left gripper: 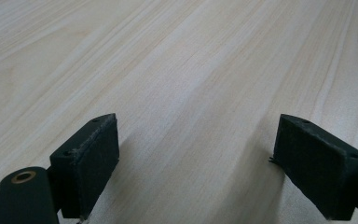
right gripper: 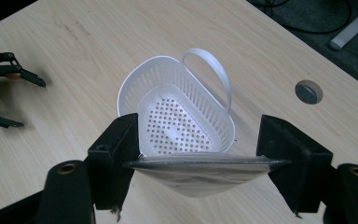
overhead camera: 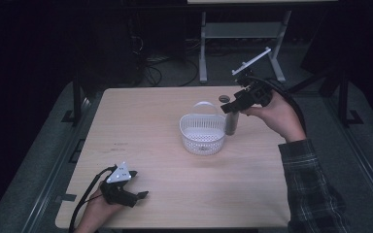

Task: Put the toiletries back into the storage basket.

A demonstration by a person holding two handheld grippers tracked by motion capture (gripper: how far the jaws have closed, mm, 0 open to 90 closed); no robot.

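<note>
- Right tongs are clamped on a grey pouch, held above the bench.
- Just beyond and below them stands the white basket.
- Farther off, left tongs hang apart over bare bench.

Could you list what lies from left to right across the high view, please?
Left tongs → white basket → grey pouch held upright in the right tongs → person's right hand.
</note>
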